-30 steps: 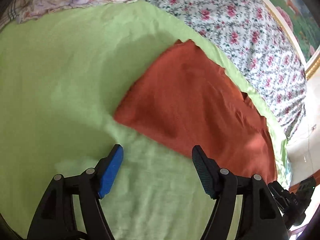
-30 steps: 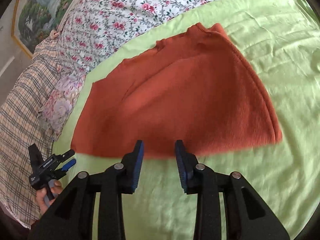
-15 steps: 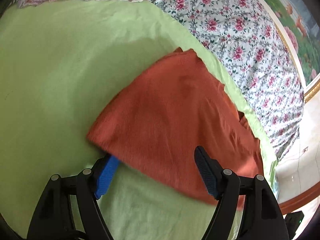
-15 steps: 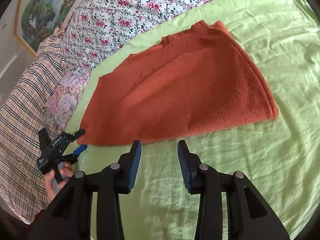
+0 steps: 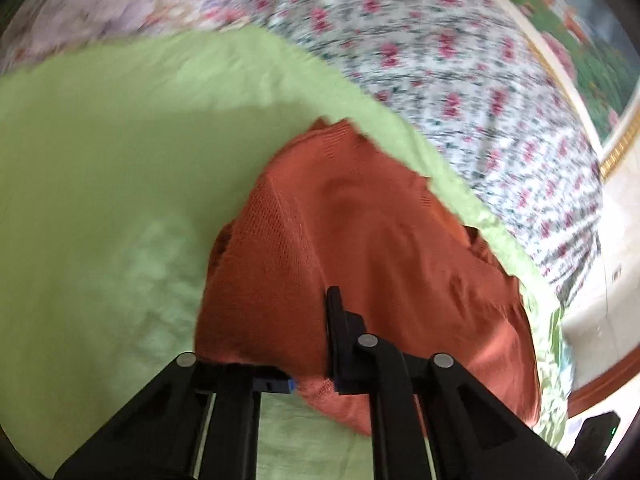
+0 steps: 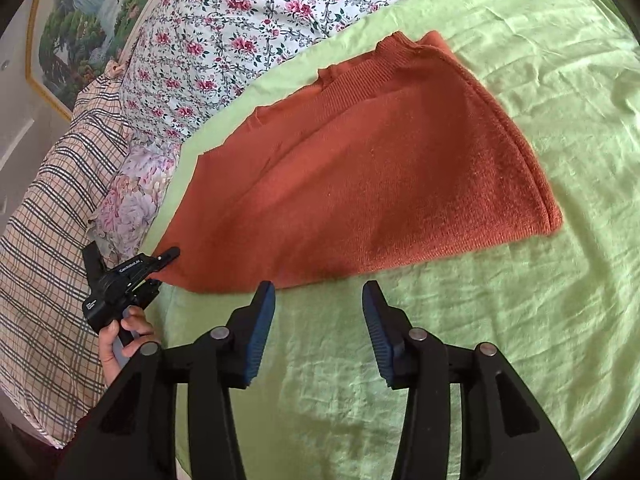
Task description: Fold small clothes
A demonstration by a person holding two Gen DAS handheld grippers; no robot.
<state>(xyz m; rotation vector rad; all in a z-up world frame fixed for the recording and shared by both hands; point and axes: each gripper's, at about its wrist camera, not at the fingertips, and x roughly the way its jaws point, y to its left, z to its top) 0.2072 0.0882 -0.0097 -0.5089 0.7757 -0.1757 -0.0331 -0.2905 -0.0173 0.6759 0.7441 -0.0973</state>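
Note:
A rust-orange knitted garment (image 6: pixel 368 176) lies folded on a light green sheet (image 6: pixel 520 320). In the left wrist view the garment (image 5: pixel 360 248) has its near corner bunched between the fingers of my left gripper (image 5: pixel 308 360), which is shut on it; the left finger is mostly hidden under the cloth. In the right wrist view my left gripper (image 6: pixel 160 264) sits at the garment's left corner, held by a hand. My right gripper (image 6: pixel 318 320) is open and empty, just short of the garment's near edge.
A floral quilt (image 6: pixel 240 20) lies behind the green sheet, and a plaid cloth (image 6: pixel 48 240) at the left. A framed painting (image 6: pixel 80 8) hangs on the wall. The bed's edge and floor show at the right of the left wrist view (image 5: pixel 600 300).
My left gripper moved onto the garment's corner and closed on it. My right gripper opened wider and drew back a little from the garment's edge.

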